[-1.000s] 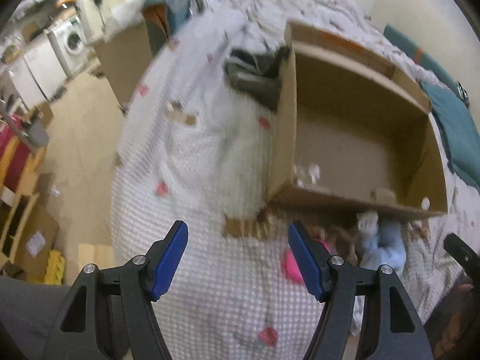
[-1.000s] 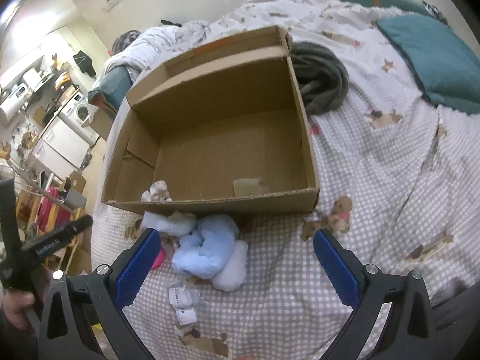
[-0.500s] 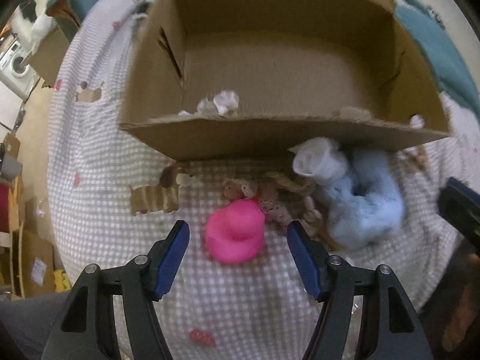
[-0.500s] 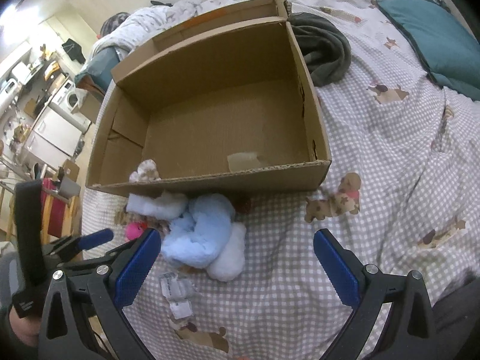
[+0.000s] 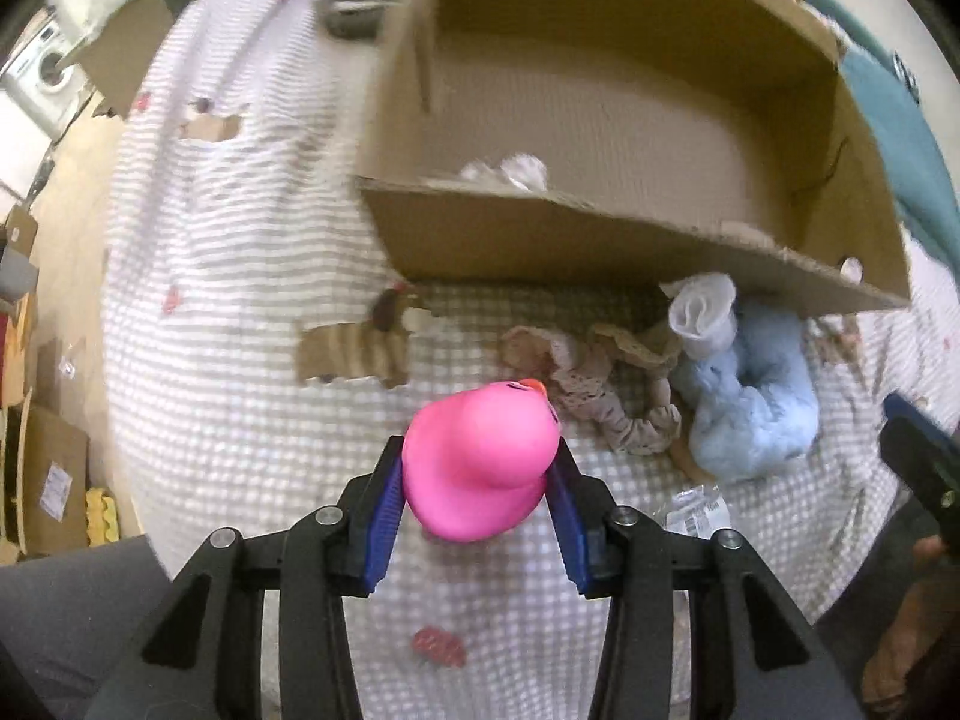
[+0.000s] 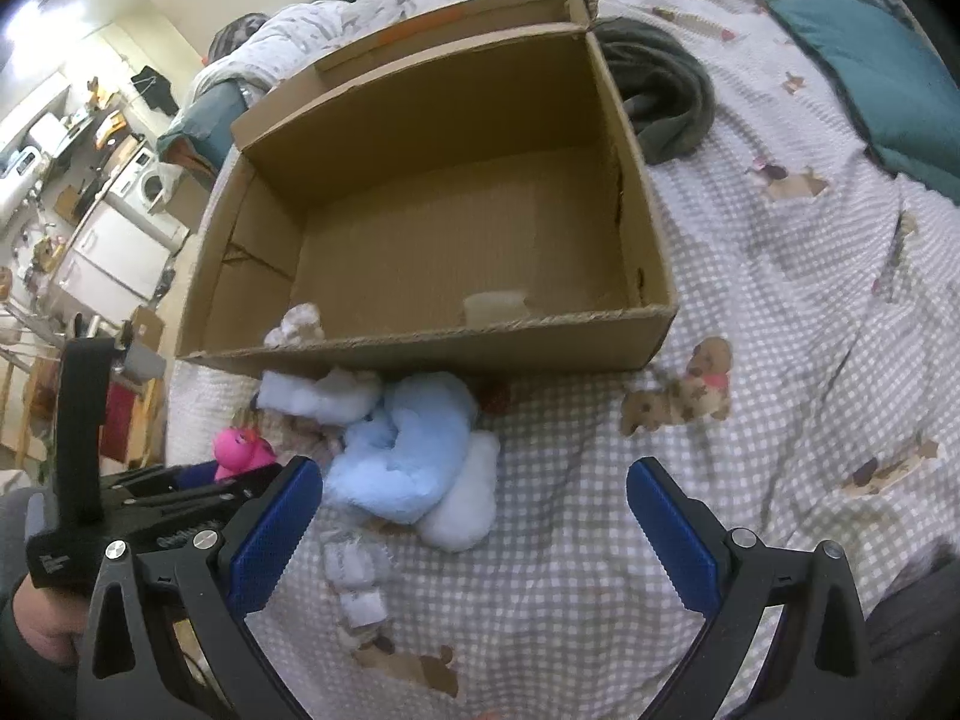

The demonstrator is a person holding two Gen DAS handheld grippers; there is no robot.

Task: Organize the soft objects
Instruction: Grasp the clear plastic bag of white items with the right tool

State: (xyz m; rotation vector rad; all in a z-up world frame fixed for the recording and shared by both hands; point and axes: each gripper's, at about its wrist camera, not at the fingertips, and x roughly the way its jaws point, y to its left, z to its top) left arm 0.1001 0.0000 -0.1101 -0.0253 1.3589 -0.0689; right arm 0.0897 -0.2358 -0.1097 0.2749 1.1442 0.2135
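A pink rubber duck (image 5: pixel 480 468) lies on the checked bedspread in front of an open cardboard box (image 5: pixel 600 240). My left gripper (image 5: pixel 478 459) points down at it, jaws closing, both blue pads pressing the duck's sides. The right wrist view shows the duck (image 6: pixel 240 447) at the left gripper's (image 6: pixel 201 474) tips. A light blue plush (image 6: pixel 408 468), a white rolled sock (image 6: pixel 324 396) and a beige lace piece (image 5: pixel 606 396) lie against the box's (image 6: pixel 432 354) front wall. My right gripper (image 6: pixel 474 480) hangs open just in front of the blue plush, holding nothing. A small white item (image 6: pixel 297 324) sits inside the box.
A dark grey garment (image 6: pixel 666 96) lies beside the box's far right corner and a teal pillow (image 6: pixel 870 60) beyond it. A small plastic packet (image 6: pixel 357 582) lies near my right gripper. The bed's edge drops to the floor at the left (image 5: pixel 66 228).
My left gripper swung from the bed's left side over to the pink duck, came down around it, and its jaws narrowed until the pads met the duck. The right gripper barely moved.
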